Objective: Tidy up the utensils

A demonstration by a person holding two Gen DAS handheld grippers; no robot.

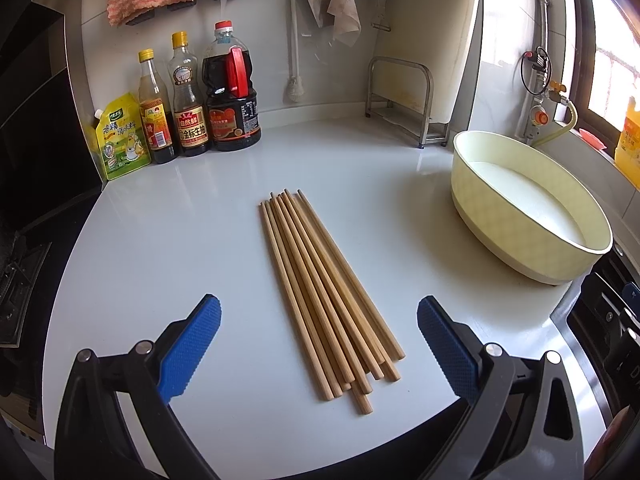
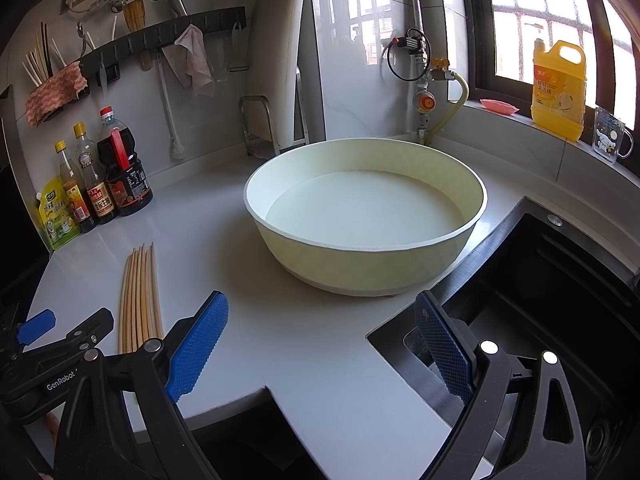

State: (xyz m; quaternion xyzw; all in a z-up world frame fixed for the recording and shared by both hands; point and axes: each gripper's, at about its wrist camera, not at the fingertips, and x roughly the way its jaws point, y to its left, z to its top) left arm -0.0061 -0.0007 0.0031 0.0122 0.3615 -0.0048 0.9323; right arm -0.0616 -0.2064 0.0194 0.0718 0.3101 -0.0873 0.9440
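Fingers point(image 1: 192, 344) of the left gripper point(image 1: 319, 340) stand wide apart with nothing between the blue pads, hovering above the near end of a bundle of wooden chopsticks point(image 1: 320, 292). The chopsticks lie flat on the white countertop point(image 1: 160, 240), close together and roughly parallel, their thick ends near and slightly uneven, their tips pointing far. They sit between the two pads in the left wrist view but are not touched by either.

The right gripper point(image 2: 322, 344) also has its fingers point(image 2: 198, 344) spread wide and empty, held over the near edge of the countertop, with its right pad above the corner of a dark sink point(image 2: 540, 300). In this view the chopsticks point(image 2: 138, 300) lie to the left, beside the left gripper point(image 2: 60, 344).

A pale yellow round basin point(image 2: 372, 256) holding liquid stands on the countertop to the right of the chopsticks, well apart from them and just beside the sink. At the far left, against the wall, stand three sauce bottles point(image 1: 192, 92) and a yellow-green pouch point(image 1: 120, 136). A hook rail point(image 2: 168, 40) with cloths and tools hangs above. A yellow detergent jug point(image 2: 560, 88) stands on the windowsill at the far right.
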